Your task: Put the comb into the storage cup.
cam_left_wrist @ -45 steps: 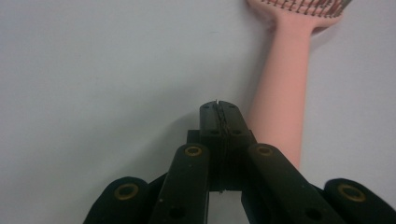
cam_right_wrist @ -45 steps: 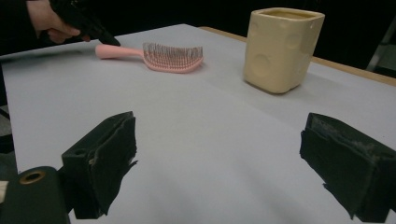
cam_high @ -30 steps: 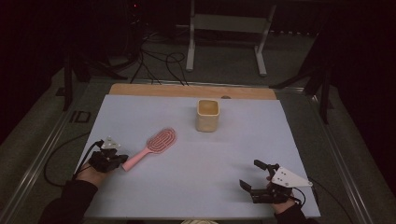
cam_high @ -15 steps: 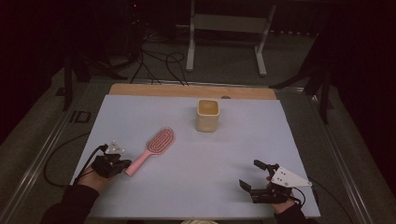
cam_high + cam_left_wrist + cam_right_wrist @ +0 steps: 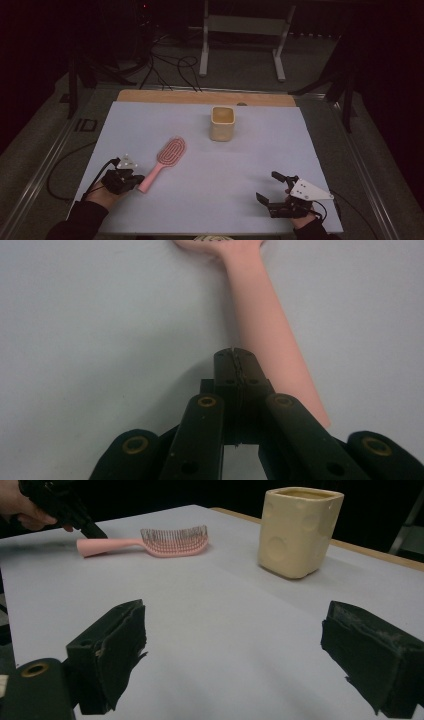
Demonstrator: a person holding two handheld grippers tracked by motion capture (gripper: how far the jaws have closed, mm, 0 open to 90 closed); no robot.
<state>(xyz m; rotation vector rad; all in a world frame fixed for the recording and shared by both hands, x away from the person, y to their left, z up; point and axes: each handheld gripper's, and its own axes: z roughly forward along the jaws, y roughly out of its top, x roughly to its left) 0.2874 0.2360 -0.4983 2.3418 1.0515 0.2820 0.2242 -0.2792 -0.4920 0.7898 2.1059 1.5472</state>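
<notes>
A pink hairbrush (image 5: 170,152) lies bristles up on the pale sheet, left of centre, its handle (image 5: 265,325) pointing at the near left corner. My left gripper (image 5: 136,179) rests at the handle's end. In the left gripper view it (image 5: 235,352) is shut with nothing in it, and the handle runs along the right side of the jaws. My right gripper (image 5: 267,186) sits near the front right edge. It stands open and empty (image 5: 240,650), facing the hairbrush (image 5: 170,542) and a cream square cup (image 5: 299,530).
The cream cup (image 5: 222,125) stands upright at the back centre of the sheet (image 5: 150,120). A wooden strip (image 5: 200,96) borders the far edge. Cables and a metal stand leg (image 5: 204,45) lie on the floor beyond the table.
My left hand has drawn back slightly toward the near edge, and the end of the brush handle has shifted the same way. The right gripper has kept still.
</notes>
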